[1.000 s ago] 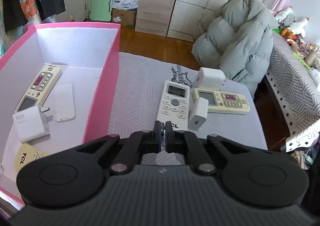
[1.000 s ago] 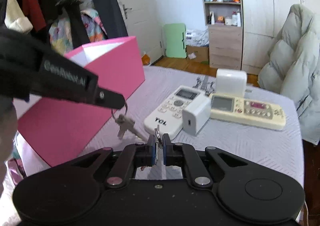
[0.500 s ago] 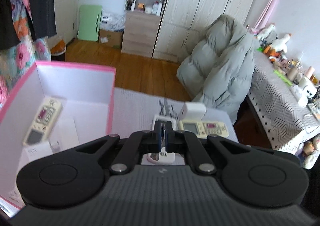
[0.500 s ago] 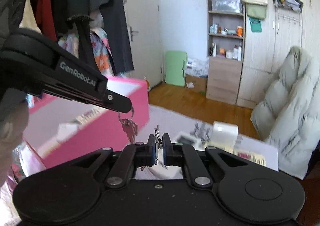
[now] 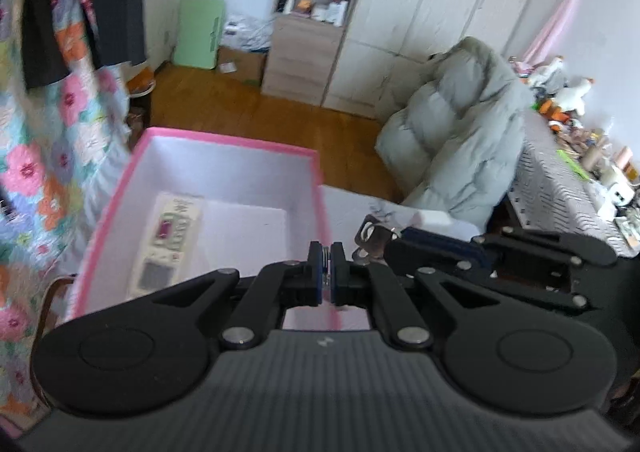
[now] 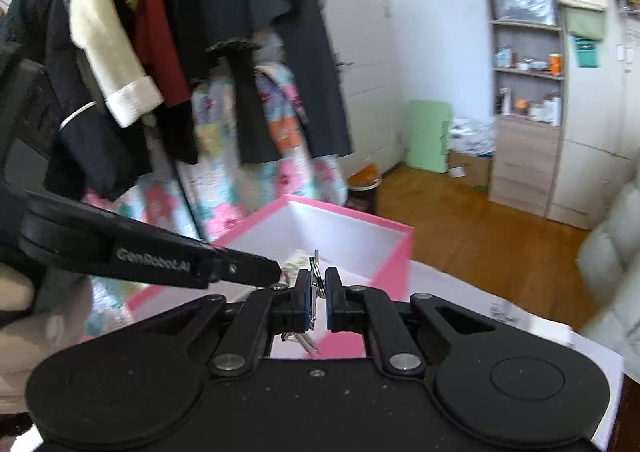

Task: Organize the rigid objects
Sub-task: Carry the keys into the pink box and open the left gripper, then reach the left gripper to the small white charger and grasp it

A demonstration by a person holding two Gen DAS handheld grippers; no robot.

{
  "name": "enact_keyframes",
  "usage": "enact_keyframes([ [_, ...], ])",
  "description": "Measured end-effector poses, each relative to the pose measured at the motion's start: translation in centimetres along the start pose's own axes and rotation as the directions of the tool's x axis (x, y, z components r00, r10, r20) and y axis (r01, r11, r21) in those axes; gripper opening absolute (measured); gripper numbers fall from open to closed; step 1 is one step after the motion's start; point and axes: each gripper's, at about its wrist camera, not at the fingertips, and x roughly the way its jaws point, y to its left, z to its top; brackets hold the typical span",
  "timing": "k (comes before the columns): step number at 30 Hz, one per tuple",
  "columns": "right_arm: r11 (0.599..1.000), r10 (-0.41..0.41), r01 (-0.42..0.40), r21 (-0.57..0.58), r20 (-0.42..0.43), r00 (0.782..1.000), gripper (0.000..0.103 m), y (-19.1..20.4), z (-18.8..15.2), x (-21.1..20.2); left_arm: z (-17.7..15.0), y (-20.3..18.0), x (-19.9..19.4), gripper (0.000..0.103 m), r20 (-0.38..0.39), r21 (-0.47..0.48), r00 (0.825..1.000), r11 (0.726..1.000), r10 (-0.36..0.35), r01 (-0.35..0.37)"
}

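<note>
Between the pads of my left gripper sits a thin metal key ring, and the gripper is shut on it. My right gripper is shut on another ring of the same key bunch; small keys dangle under its jaws. The two grippers are close together, tip to tip: the right gripper comes in from the right, the left gripper from the left. Both hover at the near right wall of the pink box with a white inside. A cream remote lies in the box.
The box stands on a table with a pale patterned cloth. A grey puffy jacket is slumped behind the table. Clothes hang on a rack at the left. A cluttered side table is at the right.
Both grippers have risen with the keys and swung left toward the pink box. The remotes and chargers on the table have dropped out of view.
</note>
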Motion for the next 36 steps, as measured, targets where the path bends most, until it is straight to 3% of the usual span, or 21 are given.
enact_keyframes([
  [7,0.993,0.101,-0.095,0.064,-0.102,0.990,0.009,1.2,0.8,5.7,0.6,3.9,-1.1,0.002,0.052,-0.021,0.997,0.998,0.065,-0.064],
  [12,0.994,0.106,-0.094,0.063,-0.217,0.970,0.011,1.9,0.1,10.1,0.0,4.9,1.6,0.002,-0.028,0.015,0.994,0.994,0.108,-0.108],
  [15,0.991,0.098,-0.074,0.114,-0.221,0.970,0.019,1.5,-0.3,10.8,-0.4,5.0,3.1,0.005,-0.070,0.034,0.988,0.990,0.140,-0.138],
  [17,0.991,0.075,-0.050,0.125,-0.205,0.976,0.030,1.0,-0.3,9.8,-0.5,4.7,3.6,0.006,-0.069,0.065,0.984,0.985,0.166,-0.162],
  [19,0.992,0.046,-0.025,0.120,-0.175,0.984,0.031,0.5,-0.3,8.2,-0.6,4.4,3.6,0.011,-0.066,0.086,0.981,0.981,0.181,-0.175],
  [23,0.994,-0.016,0.029,0.103,-0.126,0.992,0.043,-0.7,-0.2,4.0,-0.4,2.8,3.3,0.040,-0.066,0.124,0.987,0.983,0.144,-0.135],
  [28,0.985,-0.122,0.134,0.105,-0.109,0.987,0.048,-2.8,-2.5,-1.2,-0.9,-0.4,2.5,0.049,-0.028,0.195,0.992,0.974,0.126,-0.118],
  [36,0.968,-0.234,0.243,0.060,-0.124,0.964,0.058,-4.8,-7.6,-5.7,-1.5,-7.0,4.1,0.056,-0.079,0.257,0.997,0.967,0.020,0.001],
])
